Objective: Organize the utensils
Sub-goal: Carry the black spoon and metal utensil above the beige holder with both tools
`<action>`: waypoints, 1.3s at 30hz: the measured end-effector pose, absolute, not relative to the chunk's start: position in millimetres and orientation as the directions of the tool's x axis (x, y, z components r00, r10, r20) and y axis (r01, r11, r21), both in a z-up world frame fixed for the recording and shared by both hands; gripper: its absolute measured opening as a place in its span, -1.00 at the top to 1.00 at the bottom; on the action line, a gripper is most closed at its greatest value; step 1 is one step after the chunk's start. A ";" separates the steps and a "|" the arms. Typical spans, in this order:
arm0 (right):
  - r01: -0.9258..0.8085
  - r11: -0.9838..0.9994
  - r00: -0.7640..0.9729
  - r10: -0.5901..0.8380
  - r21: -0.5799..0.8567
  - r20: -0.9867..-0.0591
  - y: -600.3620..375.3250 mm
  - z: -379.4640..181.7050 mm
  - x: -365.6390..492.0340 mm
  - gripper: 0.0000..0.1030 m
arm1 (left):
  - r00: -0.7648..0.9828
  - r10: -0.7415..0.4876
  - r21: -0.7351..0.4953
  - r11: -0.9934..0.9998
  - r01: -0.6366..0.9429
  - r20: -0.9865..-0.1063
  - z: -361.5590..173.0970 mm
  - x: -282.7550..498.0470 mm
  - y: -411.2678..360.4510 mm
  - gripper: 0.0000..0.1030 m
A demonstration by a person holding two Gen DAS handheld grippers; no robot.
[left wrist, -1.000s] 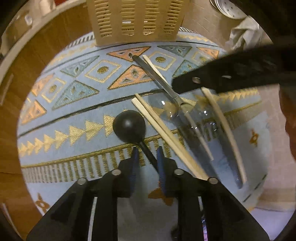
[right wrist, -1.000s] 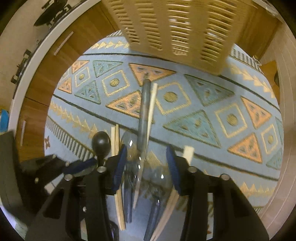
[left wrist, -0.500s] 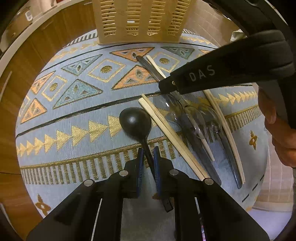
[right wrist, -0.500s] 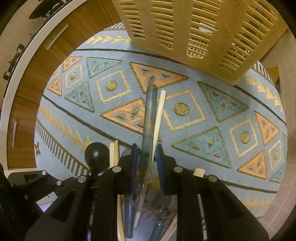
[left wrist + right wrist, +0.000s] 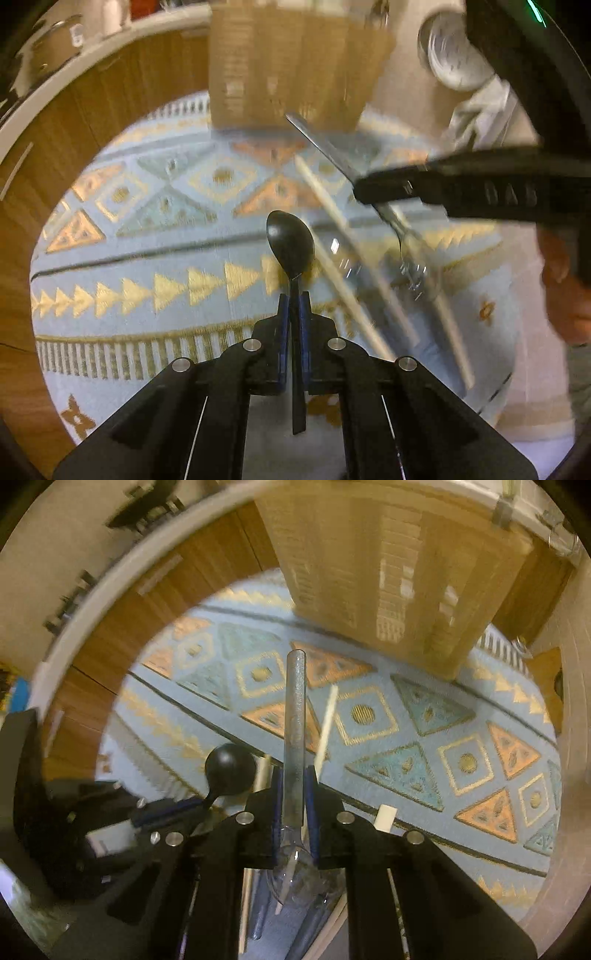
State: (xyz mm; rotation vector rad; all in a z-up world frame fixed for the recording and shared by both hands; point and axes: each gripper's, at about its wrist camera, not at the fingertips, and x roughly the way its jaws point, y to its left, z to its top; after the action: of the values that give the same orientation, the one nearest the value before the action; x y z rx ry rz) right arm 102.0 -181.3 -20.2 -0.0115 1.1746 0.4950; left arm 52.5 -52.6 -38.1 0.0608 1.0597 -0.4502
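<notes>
Left wrist view: my left gripper (image 5: pixel 294 310), jaws clamped on the black spoon (image 5: pixel 291 242), has lifted it; my right gripper (image 5: pixel 294 786) now clamps the clear spoon (image 5: pixel 295 716). Both ready for the basket (image 5: pixel 295 62).

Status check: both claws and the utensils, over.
Left claw shut on black spoon. Right claw shut on clear spoon. Chopsticks on mat. Basket ahead, nothing blocking.

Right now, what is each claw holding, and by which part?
Left claw: black spoon, gripped by the handle just below the bowl. Right claw: clear utensil, gripped low on its handle.
</notes>
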 end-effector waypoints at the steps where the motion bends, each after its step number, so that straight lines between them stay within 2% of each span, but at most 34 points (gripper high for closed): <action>1: -0.385 0.888 0.312 0.380 0.249 -0.871 -184.9 -13.1 99.5 0.81 | 0.435 -0.344 -0.174 0.907 0.385 -0.832 -30.3 52.0 -49.2 0.94; 7: -0.433 0.849 0.471 0.499 0.303 -0.727 -208.5 46.6 80.2 0.81 | 0.619 -0.401 -0.212 0.909 0.358 -0.675 23.6 56.7 -30.6 1.00; 12: -0.445 0.847 0.631 0.526 0.290 -0.569 -230.0 101.5 77.8 0.81 | 0.771 -0.418 -0.264 0.907 0.328 -0.480 84.3 81.2 -26.2 1.00; 18: -0.366 0.903 0.791 0.428 0.223 -0.437 -246.6 137.1 98.8 0.81 | 0.885 -0.387 -0.277 0.908 0.315 -0.258 122.4 121.6 -42.1 1.00; 21: -0.297 0.938 0.847 0.346 0.180 -0.404 -250.3 141.1 119.9 0.81 | 0.925 -0.331 -0.256 0.925 0.279 -0.189 129.9 137.3 -56.2 1.00; 26: -0.180 0.978 0.911 0.207 0.108 -0.356 -256.5 124.1 161.2 0.81 | 0.958 -0.248 -0.200 0.955 0.217 -0.146 114.8 178.3 -79.9 1.00; 29: -0.151 0.985 0.921 0.171 0.083 -0.351 -255.9 111.1 172.8 0.81 | 0.970 -0.196 -0.179 0.969 0.169 -0.146 99.5 206.1 -87.1 1.00; 34: -0.133 0.987 0.913 0.158 0.090 -0.376 -256.9 79.7 198.5 0.81 | 0.969 -0.182 -0.161 0.975 0.155 -0.170 78.0 235.4 -87.0 1.00; 39: -0.117 0.990 0.910 0.138 0.077 -0.391 -257.6 58.2 207.5 0.81 | 0.968 -0.175 -0.136 0.979 0.152 -0.179 55.3 232.1 -84.1 1.00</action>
State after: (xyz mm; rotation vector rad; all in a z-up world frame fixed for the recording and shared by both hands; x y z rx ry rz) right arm 207.5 -257.6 58.2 0.0527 0.4068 0.1312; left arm 232.1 -84.1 55.3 -0.1215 0.1912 -0.1653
